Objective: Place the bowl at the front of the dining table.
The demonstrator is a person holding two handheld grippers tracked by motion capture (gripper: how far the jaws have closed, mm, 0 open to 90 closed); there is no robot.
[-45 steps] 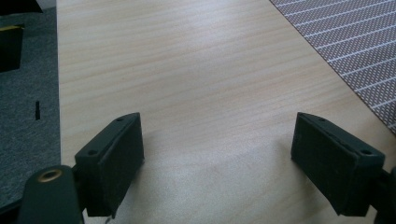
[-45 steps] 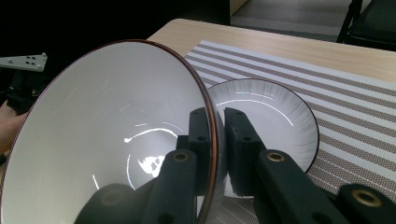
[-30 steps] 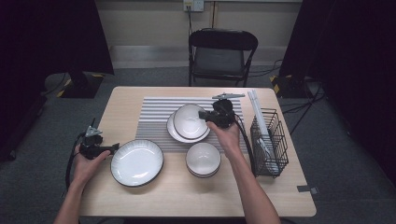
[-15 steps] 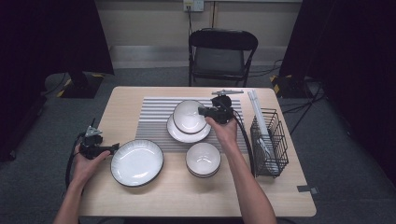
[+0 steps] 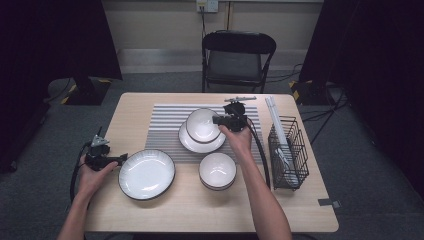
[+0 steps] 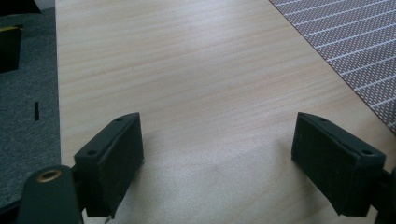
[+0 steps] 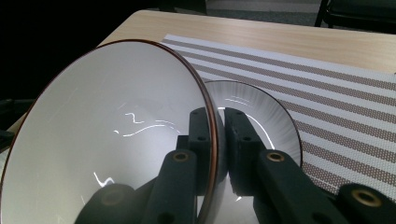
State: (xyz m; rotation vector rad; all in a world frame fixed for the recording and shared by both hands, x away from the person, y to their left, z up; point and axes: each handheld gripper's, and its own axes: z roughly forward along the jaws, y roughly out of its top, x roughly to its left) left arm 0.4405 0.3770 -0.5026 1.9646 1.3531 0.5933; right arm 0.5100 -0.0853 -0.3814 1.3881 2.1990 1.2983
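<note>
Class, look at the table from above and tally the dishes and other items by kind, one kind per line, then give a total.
Bowls: 2, one held by the right hand-held gripper, one near the front
Plates: 2, one at front left, one on the mat
Striped placemat: 1
Wire rack: 1
Total: 6

White, dark-rimmed bowl point(image 7: 107, 140), tilted, gripped at its rim above a plate point(image 7: 261, 116).
</note>
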